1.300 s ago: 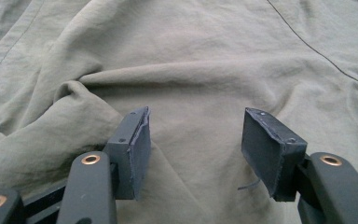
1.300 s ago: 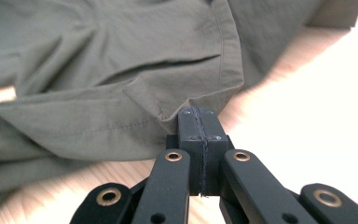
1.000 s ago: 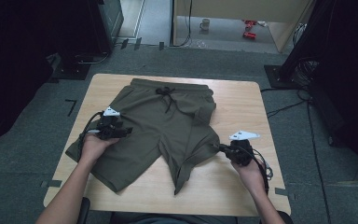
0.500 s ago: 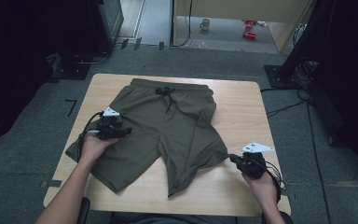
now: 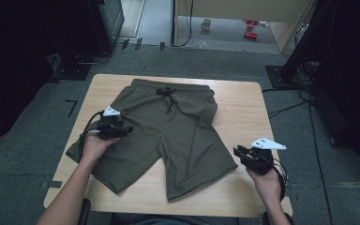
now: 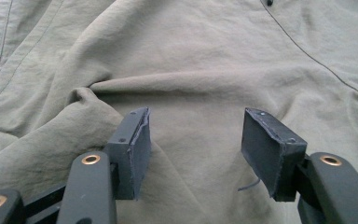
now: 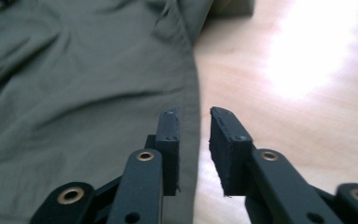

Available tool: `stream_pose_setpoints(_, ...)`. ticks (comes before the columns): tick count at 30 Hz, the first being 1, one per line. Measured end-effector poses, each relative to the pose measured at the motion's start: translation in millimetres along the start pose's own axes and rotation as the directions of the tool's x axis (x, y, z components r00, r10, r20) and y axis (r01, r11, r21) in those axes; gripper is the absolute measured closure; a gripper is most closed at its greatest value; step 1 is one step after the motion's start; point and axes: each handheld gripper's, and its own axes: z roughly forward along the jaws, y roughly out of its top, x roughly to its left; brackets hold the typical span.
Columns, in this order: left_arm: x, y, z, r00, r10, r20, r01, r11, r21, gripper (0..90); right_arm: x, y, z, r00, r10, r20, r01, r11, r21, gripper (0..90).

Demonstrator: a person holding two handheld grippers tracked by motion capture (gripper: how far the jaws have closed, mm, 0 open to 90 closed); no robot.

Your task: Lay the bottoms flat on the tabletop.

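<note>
The olive shorts [image 5: 168, 136] lie flat across the middle of the bench [image 5: 243, 108], waistband and drawstring [image 5: 168, 96] toward the far edge, both legs reaching toward the near edge where you stand. The leg on your left side runs out to the bench's left edge; the other ends short of the near right corner.

Your left claw [image 5: 124, 130] rests low on the left leg of the shorts, its jaws spread apart with a low swell of cloth lying between them. In the left gripper view the pads [image 6: 137, 149] stand clear of that cloth, though whether their lower edges brush it is hard to judge.

Your right claw [image 5: 238, 153] sits just off the hem of the right leg, near the bench's near right corner. Its jaws have just been opening and now stand a little apart; the hem edge lies under the gap, not pinched.
</note>
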Motion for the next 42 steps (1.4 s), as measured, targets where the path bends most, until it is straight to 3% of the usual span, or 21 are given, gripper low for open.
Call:
stream_pose_setpoints(4, -0.9, 1.6, 3.2, 0.9999, -0.004, 0.009, 0.004, 1.0, 0.0, 42.1, -0.8, 7.4, 5.9, 1.0, 0.0, -0.008, 0.0, 1.0, -0.005, 73.0)
stream_pose_setpoints(16, -4.4, 2.7, 11.6, 0.9998, 0.015, 0.016, -0.015, 0.9998, 0.015, 42.0, 9.1, 16.2, 72.9, 0.9951, -0.074, -0.065, 0.076, 0.997, 0.024, 74.6)
stream_pose_setpoints(23, -2.1, 1.2, 12.2, 0.9998, 0.01, 0.015, -0.01, 0.9996, 0.025, 41.9, 13.2, 11.5, 101.4, 0.9936, -0.098, -0.057, 0.103, 0.989, 0.109, 75.2)
stream_pose_setpoints(30, -0.8, 0.0, 11.1, 0.9999, 0.01, 0.009, -0.01, 0.9994, 0.033, 41.4, 15.7, 4.9, 99.7, 0.9933, -0.113, -0.027, 0.115, 0.986, 0.118, 72.8)
stream_pose_setpoints(42, 3.3, -2.5, 8.1, 1.0, -0.003, 0.007, 0.003, 0.9993, 0.038, 41.1, 14.8, -17.1, 69.2, 0.9943, -0.107, -0.001, 0.106, 0.986, 0.132, 73.5)
